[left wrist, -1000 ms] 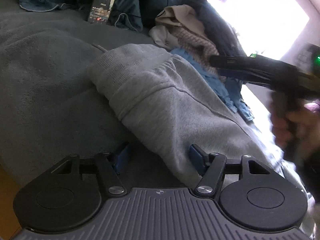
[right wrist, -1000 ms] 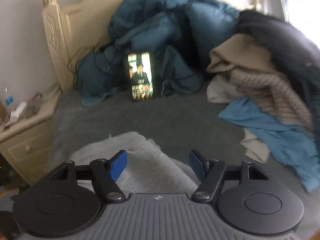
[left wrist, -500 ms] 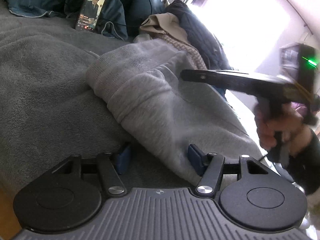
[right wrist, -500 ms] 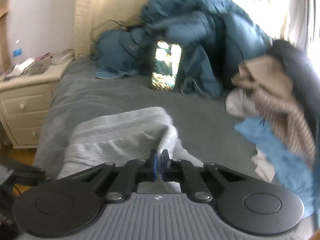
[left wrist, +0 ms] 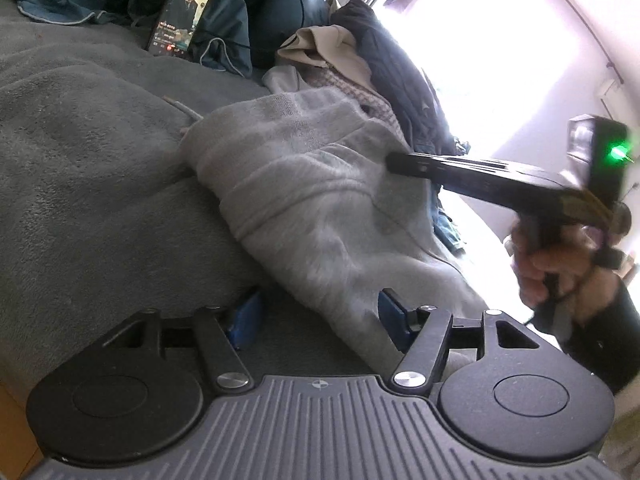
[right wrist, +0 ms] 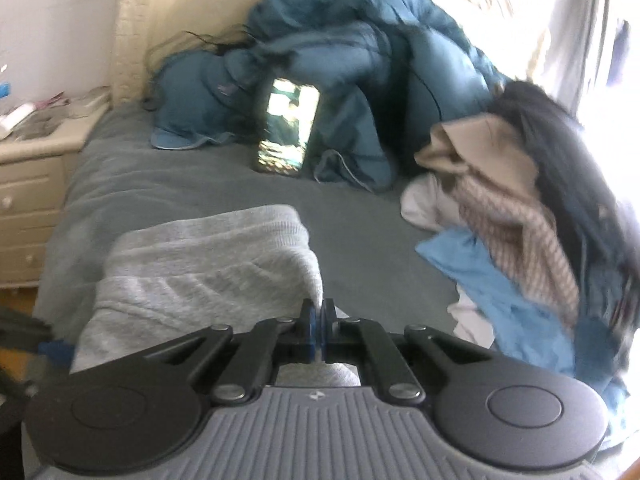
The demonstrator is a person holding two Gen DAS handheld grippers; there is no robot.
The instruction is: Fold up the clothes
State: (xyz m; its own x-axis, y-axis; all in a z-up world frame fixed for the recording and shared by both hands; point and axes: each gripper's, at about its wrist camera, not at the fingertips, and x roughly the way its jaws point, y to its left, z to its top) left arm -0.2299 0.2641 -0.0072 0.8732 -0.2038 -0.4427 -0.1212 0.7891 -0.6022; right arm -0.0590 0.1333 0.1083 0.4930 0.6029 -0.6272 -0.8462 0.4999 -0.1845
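A grey sweat garment point(left wrist: 312, 200) with a ribbed band lies bunched on the grey-blue bed cover point(left wrist: 92, 168). My left gripper point(left wrist: 317, 314) sits low at its near end. Its jaws are opening, and a fold of the grey cloth lies between them against the right pad without being pressed. In the right wrist view the same garment point(right wrist: 200, 264) fills the lower left. My right gripper point(right wrist: 319, 328) is shut on its upper right edge, which rises into the pads. In the left wrist view that gripper point(left wrist: 392, 159) meets the cloth from the right, held by a hand point(left wrist: 560, 264).
A lit phone point(right wrist: 288, 128) leans on a heaped blue duvet point(right wrist: 352, 60) at the headboard. A pile of mixed clothes point(right wrist: 520, 200) sits on the right of the bed, near a bright window. A cream nightstand point(right wrist: 32, 184) stands left of the bed.
The right gripper went from open above the garment to shut on its edge. It also reached further left over the cloth. The left gripper stayed in place.
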